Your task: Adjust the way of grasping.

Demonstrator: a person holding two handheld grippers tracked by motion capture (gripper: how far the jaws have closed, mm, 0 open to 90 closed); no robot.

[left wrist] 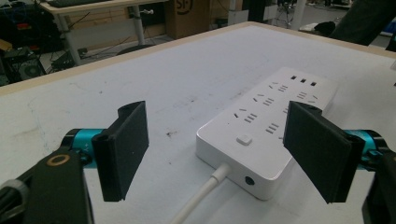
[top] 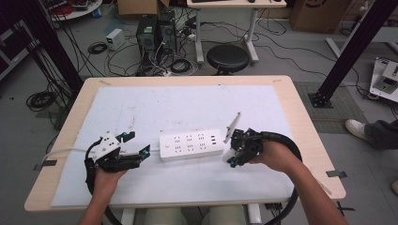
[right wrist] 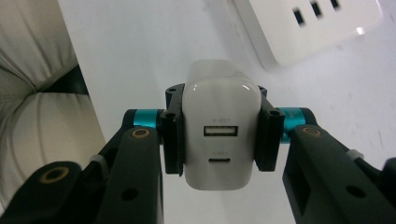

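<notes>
A white power strip (top: 191, 145) lies mid-table on the white mat; its switch end and cord face the left gripper (left wrist: 215, 156), which is open, jaws wide apart just short of the strip (left wrist: 271, 123). In the high view the left gripper (top: 141, 152) sits left of the strip. My right gripper (right wrist: 219, 135) is shut on a white USB charger (right wrist: 219, 126), whose USB ports face the camera. Seen from above, the right gripper (top: 233, 154) holds the charger (top: 228, 156) just off the strip's right end, whose corner (right wrist: 322, 28) shows beyond it.
The strip's white cord (top: 61, 152) runs off the table's left edge. A white mat (top: 187, 108) covers most of the wooden table (top: 305, 122). Beyond the far edge are a black stool (top: 228, 58), computers and cables on the floor. A person's shoe (top: 356, 127) is at the right.
</notes>
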